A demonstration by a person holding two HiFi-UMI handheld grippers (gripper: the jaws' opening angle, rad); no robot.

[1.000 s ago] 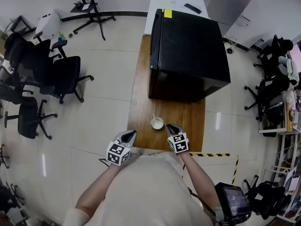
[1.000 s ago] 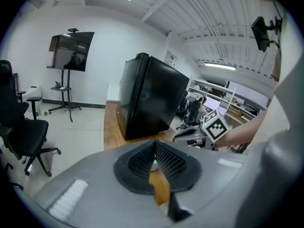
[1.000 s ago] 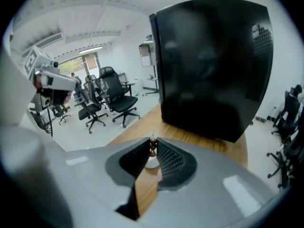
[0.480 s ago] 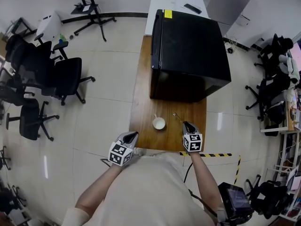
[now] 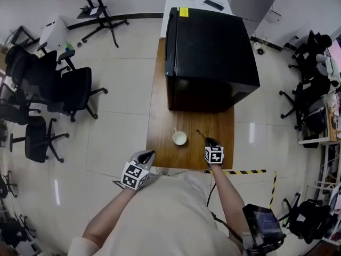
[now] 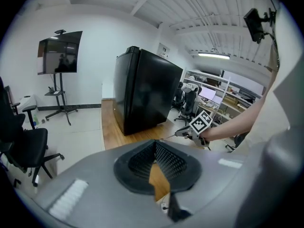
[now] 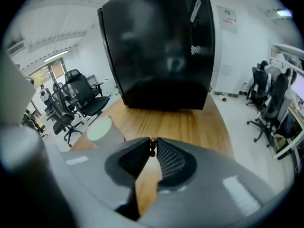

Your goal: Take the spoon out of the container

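- The right gripper [image 7: 152, 142] has its two jaws drawn together at the tips, pinching the spoon [image 7: 152, 147]; only a small brownish end of it shows between the pads
- The white container [image 7: 101, 130] stands upright on the wooden desk [image 7: 204, 127], near the desk's left edge, just beyond the left jaw and apart from the spoon
- A tall black cabinet [image 7: 161, 46] stands at the desk's far end and covers most of its width
- The desk's right edge curves away towards the cabinet
- Black office chairs [image 7: 80, 96] stand on the floor past the left edge, and more stand past the right edge
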